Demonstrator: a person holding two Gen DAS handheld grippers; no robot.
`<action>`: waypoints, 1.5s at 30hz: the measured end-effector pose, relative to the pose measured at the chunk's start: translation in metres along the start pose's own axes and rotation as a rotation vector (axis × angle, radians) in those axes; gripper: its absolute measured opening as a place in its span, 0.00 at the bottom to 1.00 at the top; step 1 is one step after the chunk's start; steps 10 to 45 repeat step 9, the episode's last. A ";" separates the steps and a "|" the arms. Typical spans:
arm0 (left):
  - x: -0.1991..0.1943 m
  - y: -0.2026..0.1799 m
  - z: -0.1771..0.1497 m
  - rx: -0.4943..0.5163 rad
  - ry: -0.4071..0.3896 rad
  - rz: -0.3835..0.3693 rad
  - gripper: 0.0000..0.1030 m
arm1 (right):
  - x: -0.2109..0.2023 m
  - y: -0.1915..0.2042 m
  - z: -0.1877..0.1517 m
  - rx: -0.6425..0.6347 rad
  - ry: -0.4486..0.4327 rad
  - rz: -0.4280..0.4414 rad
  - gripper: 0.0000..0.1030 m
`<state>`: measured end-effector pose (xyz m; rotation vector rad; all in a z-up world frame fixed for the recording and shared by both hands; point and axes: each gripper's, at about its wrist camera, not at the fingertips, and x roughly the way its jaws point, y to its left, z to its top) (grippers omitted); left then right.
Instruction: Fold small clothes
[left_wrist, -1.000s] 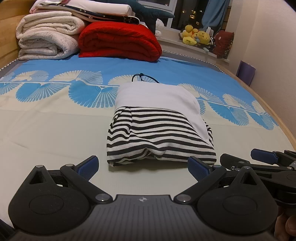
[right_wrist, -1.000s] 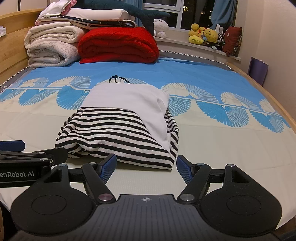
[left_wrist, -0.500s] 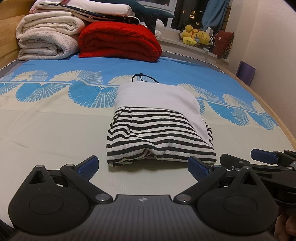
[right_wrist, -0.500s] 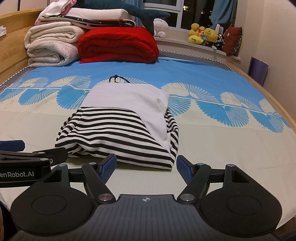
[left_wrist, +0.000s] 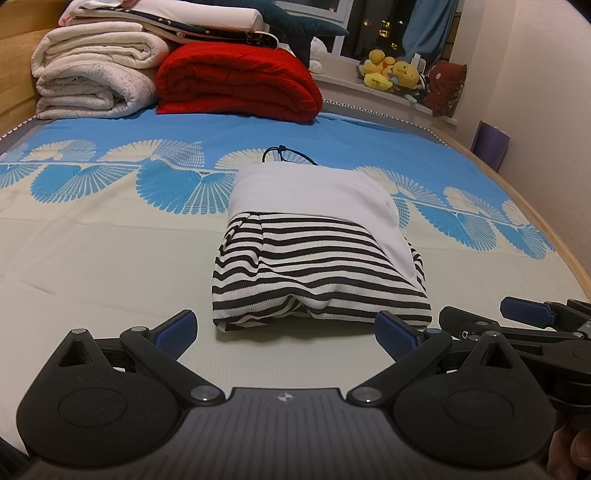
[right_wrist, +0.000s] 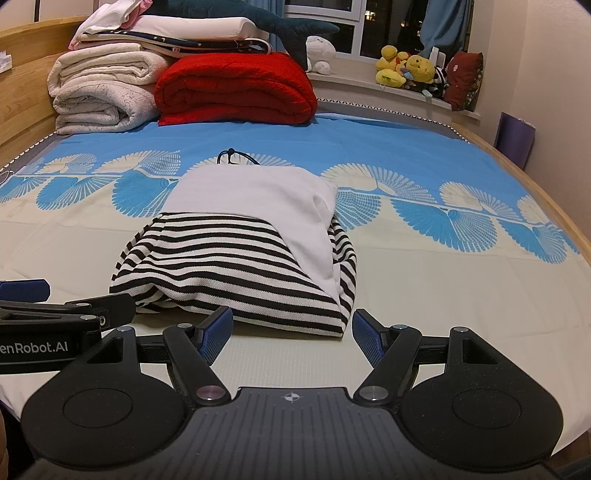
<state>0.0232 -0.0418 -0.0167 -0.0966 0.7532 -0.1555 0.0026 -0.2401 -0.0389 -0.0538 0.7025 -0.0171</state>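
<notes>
Two claws gape, left claw (left_wrist: 284, 334), right claw (right_wrist: 291, 334); folded garment (left_wrist: 317, 269) beyond.

Readable text: one partial brand mark

White letters "enRobot.AI", cut off at the frame edge, are showing on the black plastic body of the left gripper (right_wrist: 26, 291) in the right wrist view.

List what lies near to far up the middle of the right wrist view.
Right gripper → striped garment → white cloth → black cord → red blanket → shark plush
</notes>
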 end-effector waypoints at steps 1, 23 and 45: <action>0.000 0.000 0.000 0.000 0.000 0.000 0.99 | 0.000 0.000 0.000 0.000 0.000 0.000 0.71; 0.001 -0.001 -0.001 0.001 -0.001 0.000 0.99 | 0.000 0.000 0.000 0.000 0.001 0.001 0.71; 0.001 -0.001 -0.001 0.001 -0.001 0.000 0.99 | 0.000 0.000 0.000 0.000 0.001 0.001 0.71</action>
